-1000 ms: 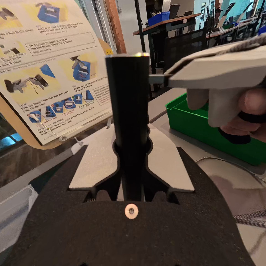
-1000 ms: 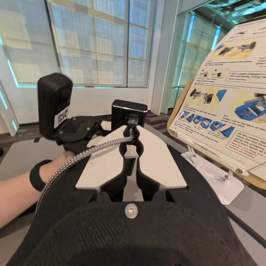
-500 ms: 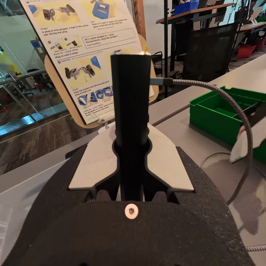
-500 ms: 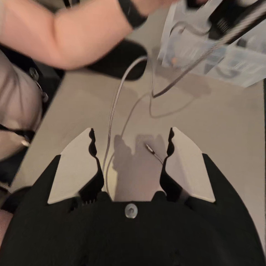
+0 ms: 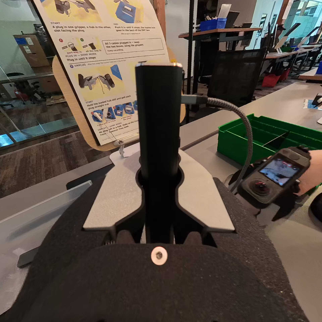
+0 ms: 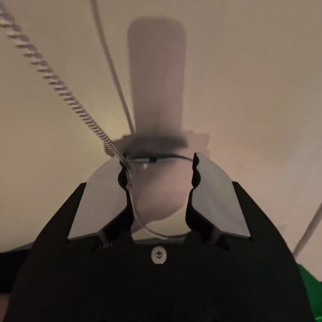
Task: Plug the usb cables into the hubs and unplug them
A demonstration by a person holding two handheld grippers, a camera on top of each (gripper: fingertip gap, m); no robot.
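A: Black hub (image 5: pixel 157 122) stands clamped in the left gripper (image 5: pixel 159 176), one braided cable (image 5: pixel 244 125) plugged into its side.

B: Right gripper (image 6: pixel 159 167) hangs spread and empty above a loose plug (image 6: pixel 144 160) on the table (image 6: pixel 244 69); more plugging likely remains.

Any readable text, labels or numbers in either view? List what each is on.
I don't copy out wording; this is what bears it.
Instruction sheet on the wooden stand: printed headings and captions, legible.
Cardboard box, background left: labels, too small to read.
Hub: no marking visible on the side shown.
Right wrist view: none.
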